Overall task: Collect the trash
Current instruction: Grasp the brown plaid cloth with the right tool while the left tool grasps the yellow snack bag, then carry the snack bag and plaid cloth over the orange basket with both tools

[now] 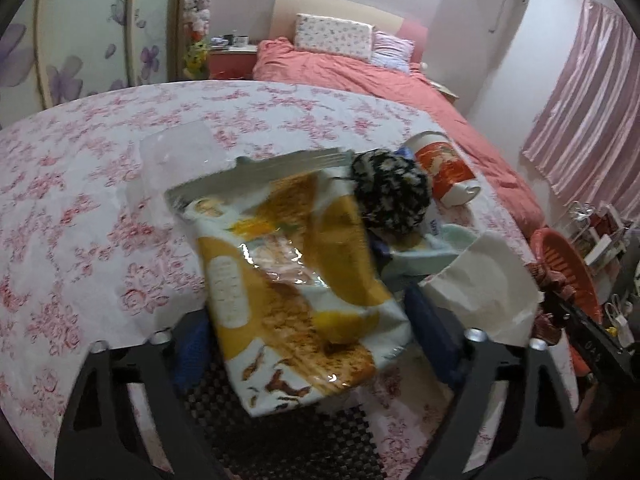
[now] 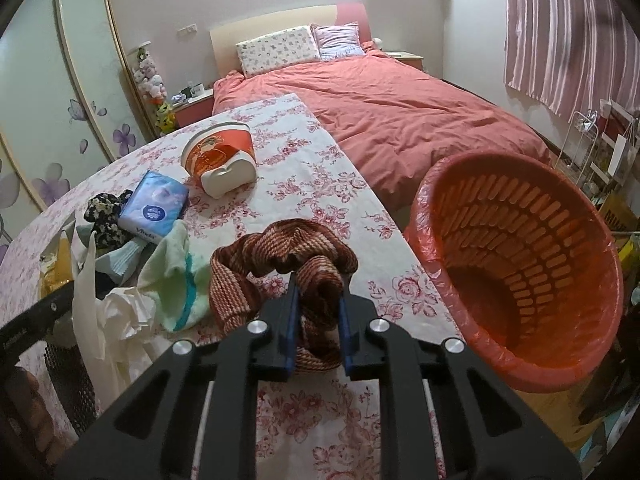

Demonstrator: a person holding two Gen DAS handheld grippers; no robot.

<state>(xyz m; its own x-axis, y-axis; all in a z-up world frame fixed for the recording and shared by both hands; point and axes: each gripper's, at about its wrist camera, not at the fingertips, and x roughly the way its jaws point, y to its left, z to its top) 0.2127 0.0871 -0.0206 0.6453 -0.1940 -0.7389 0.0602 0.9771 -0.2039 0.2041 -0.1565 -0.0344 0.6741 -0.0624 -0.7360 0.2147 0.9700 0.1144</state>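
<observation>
My left gripper (image 1: pixel 308 320) is shut on a yellow and white snack bag (image 1: pixel 292 272), held above the floral table. My right gripper (image 2: pixel 318 308) is shut on a brown striped knit cloth (image 2: pixel 280 260) near the table's right edge. An orange basket lined with a red plastic bag (image 2: pixel 516 260) stands just right of the table; it also shows in the left wrist view (image 1: pixel 568 272). An orange and white paper cup (image 2: pixel 220 156) lies on its side further back, also seen in the left wrist view (image 1: pixel 444 172). Crumpled white paper (image 2: pixel 116 320) lies at the left.
On the floral tablecloth (image 2: pixel 312 184) lie a blue tissue pack (image 2: pixel 156 208), a black floral cloth (image 2: pixel 104 216), a light green cloth (image 2: pixel 176 284) and a face mask (image 2: pixel 124 260). A clear plastic sheet (image 1: pixel 176 156) lies on the table. A bed with a red cover (image 2: pixel 400 116) stands behind.
</observation>
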